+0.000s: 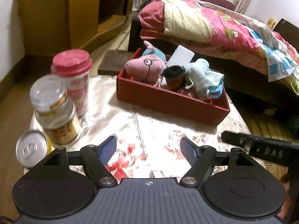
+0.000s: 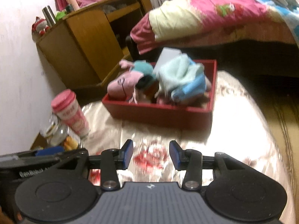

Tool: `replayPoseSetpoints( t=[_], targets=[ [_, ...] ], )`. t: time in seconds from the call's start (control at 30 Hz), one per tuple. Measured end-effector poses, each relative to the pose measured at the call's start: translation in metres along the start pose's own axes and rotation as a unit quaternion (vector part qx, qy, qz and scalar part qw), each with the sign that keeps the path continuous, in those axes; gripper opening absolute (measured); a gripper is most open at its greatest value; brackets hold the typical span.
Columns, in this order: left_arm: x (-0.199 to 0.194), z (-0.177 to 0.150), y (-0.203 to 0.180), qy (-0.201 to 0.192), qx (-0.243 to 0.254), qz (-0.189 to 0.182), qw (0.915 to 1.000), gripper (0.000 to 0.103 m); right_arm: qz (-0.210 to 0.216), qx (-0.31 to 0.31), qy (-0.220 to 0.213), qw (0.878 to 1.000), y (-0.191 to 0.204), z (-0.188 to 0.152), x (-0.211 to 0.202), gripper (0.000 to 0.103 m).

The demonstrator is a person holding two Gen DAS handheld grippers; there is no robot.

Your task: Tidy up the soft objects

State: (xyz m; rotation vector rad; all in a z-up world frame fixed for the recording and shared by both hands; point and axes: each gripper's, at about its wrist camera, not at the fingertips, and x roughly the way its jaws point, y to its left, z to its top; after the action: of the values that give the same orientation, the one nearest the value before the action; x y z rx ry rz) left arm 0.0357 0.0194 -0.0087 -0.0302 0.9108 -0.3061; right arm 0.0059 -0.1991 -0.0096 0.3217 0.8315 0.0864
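Red box [image 1: 168,100] contents jumbled, hard to separate; left claw [image 1: 148,150], right claw [image 2: 151,154] parted, empty.

plush pig [image 1: 147,68] and towel [image 1: 199,74] in box [image 1: 168,102], cup [image 1: 74,78] to its left

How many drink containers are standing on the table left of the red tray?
3, clustered in the left wrist view: pink-lidded cup farthest back, clear jar in front of it, silver-topped can nearest, at the table edge. Others may sit outside the frame.
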Motion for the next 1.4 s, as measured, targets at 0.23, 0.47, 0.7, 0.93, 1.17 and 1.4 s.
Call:
replayPoseSetpoints(
  t=[0.23, 0.47, 0.7, 0.93, 1.17, 1.4],
  targets=[
    [-0.009, -0.019, 0.001, 0.007, -0.01, 0.002, 0.9999, 0.074, 0.012, -0.003, 0.009, 1.0, 0.01, -0.022, -0.012, 0.02],
    [-0.022, -0.032, 0.001, 0.004, -0.016, 0.004, 0.9999, 0.074, 0.021, -0.014, 0.006, 1.0, 0.022, -0.039, -0.027, 0.02],
    [-0.033, -0.044, -0.001, -0.005, -0.009, 0.021, 0.9997, 0.074, 0.021, -0.011, 0.004, 1.0, 0.026, -0.049, -0.035, 0.02],
    [-0.043, -0.046, 0.0, -0.026, -0.009, 0.044, 0.9986, 0.076, 0.02, -0.019, 0.0, 1.0, 0.032, -0.053, -0.036, 0.02],
    [-0.041, -0.045, 0.001, -0.032, -0.013, 0.057, 0.9978, 0.076, 0.02, -0.023, -0.007, 1.0, 0.034, -0.053, -0.036, 0.02],
    [-0.039, -0.046, -0.001, -0.034, -0.008, 0.069, 0.997, 0.076, 0.018, -0.024, -0.008, 1.0, 0.034, -0.053, -0.035, 0.021]
  ],
)
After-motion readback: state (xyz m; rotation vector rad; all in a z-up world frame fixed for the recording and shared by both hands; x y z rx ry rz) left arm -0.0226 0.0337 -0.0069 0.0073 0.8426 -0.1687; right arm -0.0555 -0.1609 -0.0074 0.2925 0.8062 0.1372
